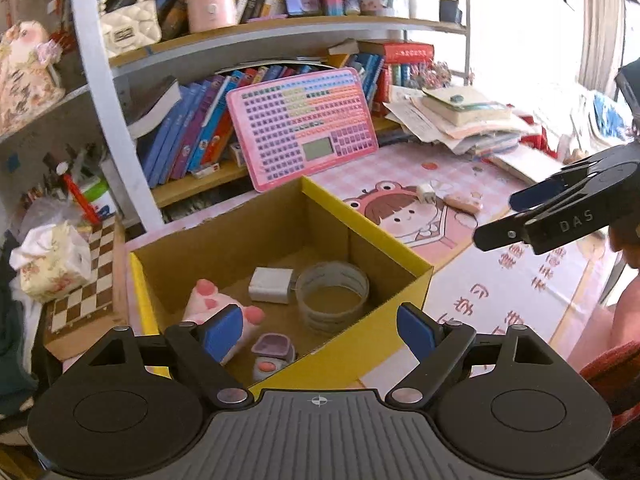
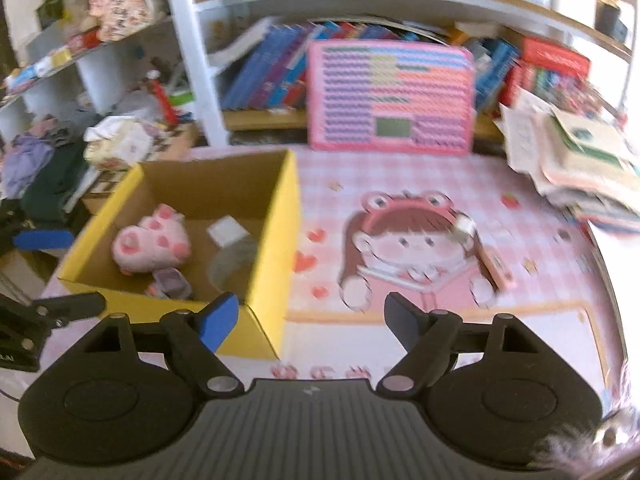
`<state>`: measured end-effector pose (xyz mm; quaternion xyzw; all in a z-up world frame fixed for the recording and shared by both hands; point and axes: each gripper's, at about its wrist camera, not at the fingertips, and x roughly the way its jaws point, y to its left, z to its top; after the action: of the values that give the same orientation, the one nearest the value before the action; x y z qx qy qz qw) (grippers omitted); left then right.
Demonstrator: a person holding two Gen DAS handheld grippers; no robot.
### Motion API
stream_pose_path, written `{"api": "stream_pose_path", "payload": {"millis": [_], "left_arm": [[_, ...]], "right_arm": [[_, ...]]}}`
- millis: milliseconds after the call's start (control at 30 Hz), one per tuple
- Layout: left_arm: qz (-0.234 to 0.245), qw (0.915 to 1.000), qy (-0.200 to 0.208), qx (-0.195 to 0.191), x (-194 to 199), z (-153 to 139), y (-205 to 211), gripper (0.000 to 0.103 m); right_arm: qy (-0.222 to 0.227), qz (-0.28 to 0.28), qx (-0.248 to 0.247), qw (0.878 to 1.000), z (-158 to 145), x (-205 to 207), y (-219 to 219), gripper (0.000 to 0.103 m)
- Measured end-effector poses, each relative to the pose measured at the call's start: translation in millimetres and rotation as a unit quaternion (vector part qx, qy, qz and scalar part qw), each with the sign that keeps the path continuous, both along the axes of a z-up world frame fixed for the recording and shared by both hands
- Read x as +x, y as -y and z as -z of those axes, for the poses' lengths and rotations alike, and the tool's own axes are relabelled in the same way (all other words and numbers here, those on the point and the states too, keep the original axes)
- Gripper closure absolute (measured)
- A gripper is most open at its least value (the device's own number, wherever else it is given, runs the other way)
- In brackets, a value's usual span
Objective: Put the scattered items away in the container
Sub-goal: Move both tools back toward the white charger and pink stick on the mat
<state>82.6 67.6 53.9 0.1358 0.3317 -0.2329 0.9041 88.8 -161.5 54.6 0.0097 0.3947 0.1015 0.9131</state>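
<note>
A cardboard box with yellow outer walls [image 1: 360,344] stands on the pink desk mat. Inside lie a pink paw plush [image 1: 208,300], a white charger block [image 1: 270,284], a clear tape roll [image 1: 332,292] and a small purple paw case [image 1: 272,354]. My left gripper [image 1: 320,316] hangs open over the box's near edge, with nothing between its blue pads. My right gripper [image 2: 312,304] is open and empty beside the box's [image 2: 276,260] right corner. Farther out on the mat lie a small white plug [image 2: 464,226] [image 1: 426,193] and a flat pink item [image 2: 496,268] [image 1: 464,202]. The right wrist view is blurred.
A pink keyboard toy [image 1: 304,128] leans against shelves of books behind the mat. A messy stack of papers and books [image 1: 464,120] fills the far right. A chessboard [image 1: 80,288] and a tissue pack [image 1: 52,264] sit left of the box. A person's arm [image 1: 624,312] shows at the right.
</note>
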Motion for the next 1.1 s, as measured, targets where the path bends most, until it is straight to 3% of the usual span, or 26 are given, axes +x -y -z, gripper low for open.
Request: {"api": "stream_pose_path", "payload": {"millis": [100, 300, 767, 1100], "left_arm": [[0.013, 0.9998, 0.001, 0.016, -0.2, 4.0, 9.7, 0.016], [0.031, 0.9995, -0.008, 0.001, -1.0, 10.6, 25.5, 0.016], [0.094, 0.9954, -0.018, 0.002, 2.9, 21.4, 64.7, 0.016], [0.112, 0.9934, -0.021, 0.001, 7.3, 21.2, 95.1, 0.016]], "right_arm": [[-0.001, 0.024, -0.008, 1.0, 5.9, -9.0, 7.8, 0.021], [0.02, 0.063, -0.043, 0.997, 12.5, -25.5, 14.5, 0.018], [-0.001, 0.135, -0.047, 0.99, 30.7, -45.6, 48.1, 0.017], [-0.011, 0.148, -0.041, 0.988, 36.7, -43.9, 62.3, 0.015]]}}
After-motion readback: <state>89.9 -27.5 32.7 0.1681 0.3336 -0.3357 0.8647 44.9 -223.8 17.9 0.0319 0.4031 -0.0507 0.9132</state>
